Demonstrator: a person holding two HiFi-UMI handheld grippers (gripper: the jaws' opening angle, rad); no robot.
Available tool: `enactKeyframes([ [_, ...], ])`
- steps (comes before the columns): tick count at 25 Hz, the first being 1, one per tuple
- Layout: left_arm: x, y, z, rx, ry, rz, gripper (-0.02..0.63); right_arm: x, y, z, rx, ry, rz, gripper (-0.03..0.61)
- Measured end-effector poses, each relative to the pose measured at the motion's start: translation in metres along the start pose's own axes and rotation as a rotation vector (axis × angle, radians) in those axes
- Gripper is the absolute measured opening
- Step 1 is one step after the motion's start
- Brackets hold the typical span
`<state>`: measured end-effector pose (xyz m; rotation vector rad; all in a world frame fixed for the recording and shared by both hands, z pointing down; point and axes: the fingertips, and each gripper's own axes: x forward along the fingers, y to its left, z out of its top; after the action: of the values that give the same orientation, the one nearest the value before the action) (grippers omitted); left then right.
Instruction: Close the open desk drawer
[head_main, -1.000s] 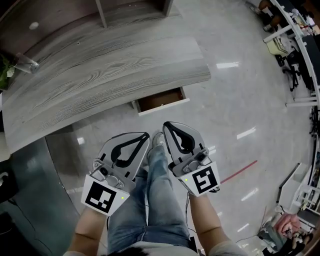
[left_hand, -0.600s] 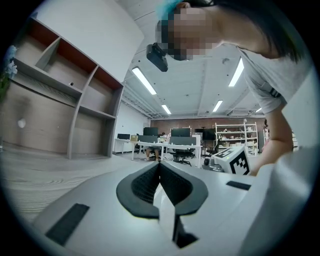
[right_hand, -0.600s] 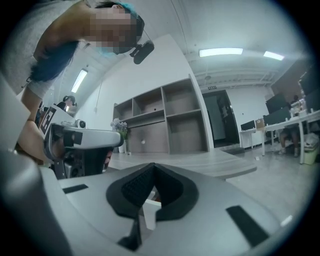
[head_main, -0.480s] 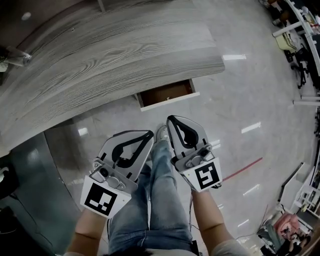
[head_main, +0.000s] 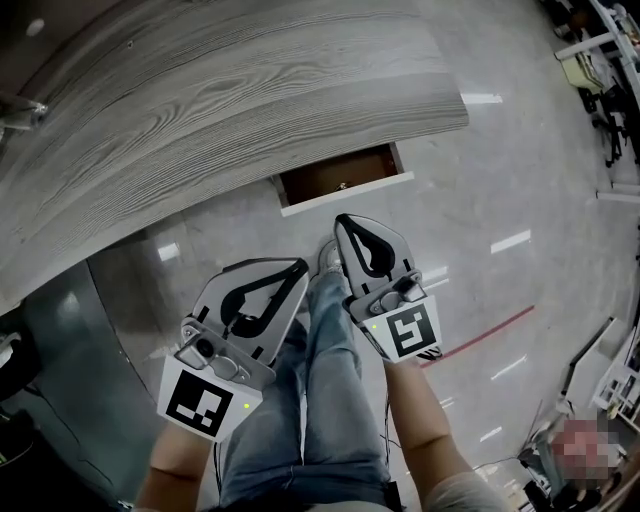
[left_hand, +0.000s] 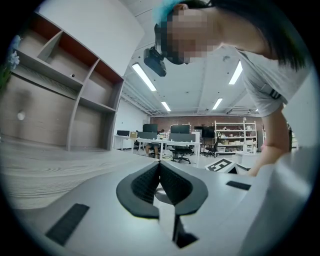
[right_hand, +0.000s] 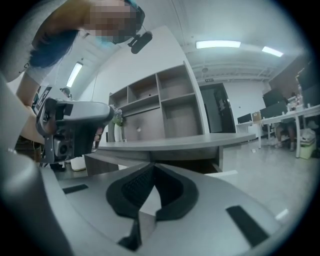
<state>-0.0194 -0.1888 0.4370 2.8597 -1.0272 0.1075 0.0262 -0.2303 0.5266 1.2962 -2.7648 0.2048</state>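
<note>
The open drawer (head_main: 342, 173) sticks out from under the grey wood desk top (head_main: 200, 110), its brown inside showing behind a white front (head_main: 350, 195). Both grippers hang over the floor on the near side of the drawer, apart from it. My right gripper (head_main: 341, 221) is shut and empty, with its tip a short way from the drawer front. My left gripper (head_main: 299, 267) is also shut and empty, further back and to the left. In the right gripper view, the drawer (right_hand: 200, 164) sits under the desk beyond the shut right gripper (right_hand: 152, 166). The left gripper (left_hand: 159, 164) looks over the desk top.
A glossy grey floor (head_main: 480, 200) spreads to the right of the desk, with a red line (head_main: 490, 328) on it. The person's jeans-clad legs (head_main: 320, 400) are below the grippers. Wall shelves (right_hand: 165, 107) stand behind the desk. Office chairs and desks (left_hand: 175, 142) are far off.
The desk and drawer have shifted right and lower in the head view, and the drawer is now closer to the right gripper's tip. Both grippers stayed shut.
</note>
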Motion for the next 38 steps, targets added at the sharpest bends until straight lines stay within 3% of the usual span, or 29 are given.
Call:
enactKeyframes([
  [12, 0.01, 0.007, -0.013, -0.012, 0.012, -0.001, 0.011, 0.016, -0.019, -0.035, 0.009, 0.06, -0.023, 0.008],
  [38, 0.015, 0.021, -0.021, -0.031, 0.015, 0.03, 0.011, 0.029, -0.027, -0.034, 0.041, 0.053, -0.039, 0.008],
])
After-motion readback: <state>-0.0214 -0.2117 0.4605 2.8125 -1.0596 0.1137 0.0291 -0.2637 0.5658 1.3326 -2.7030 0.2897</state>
